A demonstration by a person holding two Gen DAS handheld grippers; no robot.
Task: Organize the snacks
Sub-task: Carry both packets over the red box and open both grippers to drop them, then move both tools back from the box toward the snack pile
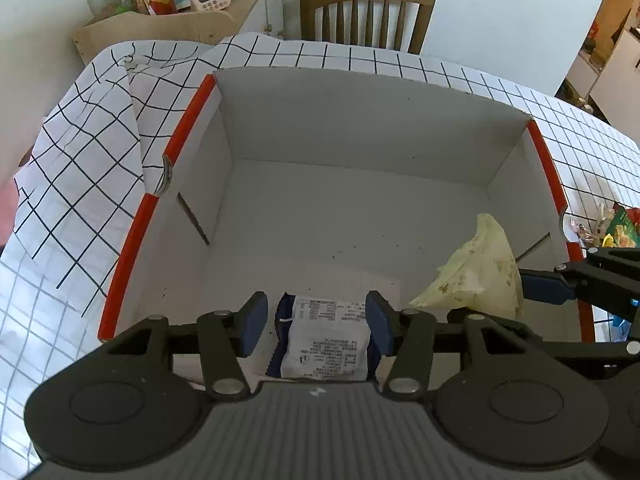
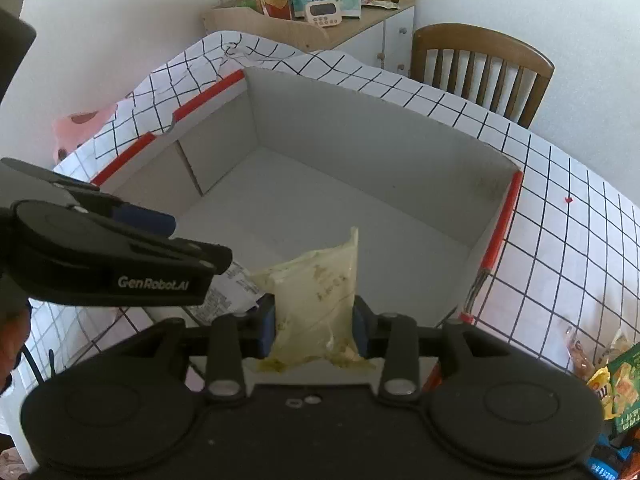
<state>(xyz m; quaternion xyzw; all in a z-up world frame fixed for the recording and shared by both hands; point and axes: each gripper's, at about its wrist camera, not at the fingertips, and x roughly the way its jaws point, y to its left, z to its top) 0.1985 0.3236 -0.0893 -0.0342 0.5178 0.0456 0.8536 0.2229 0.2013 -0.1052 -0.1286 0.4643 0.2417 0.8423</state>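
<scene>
both grippers hang side by side over the near end of a large white cardboard box [image 1: 360, 208] with red-edged side walls, which sits on a table covered by a white cloth with a black grid [image 1: 80, 168]. the left gripper [image 1: 316, 324] has a blue and white snack packet [image 1: 324, 344], printed label side up, between its blue pads; the right pad looks to touch the packet's edge while a thin gap shows at the left one, so i cannot tell whether it is truly gripped, and the packet sits low over the box floor near the front wall. the right gripper [image 2: 314, 330] is closed on a pale yellow snack bag [image 2: 316, 292], both pads pressing its sides, the bag standing up from the jaws over the box's near right part. in the right wrist view more snack packs [image 2: 616, 384], green and yellow, lie on the cloth outside the box's right wall. beyond the table stand a wooden chair [image 1: 366, 12] and a low cabinet with a bottle, tissues and a timer
</scene>
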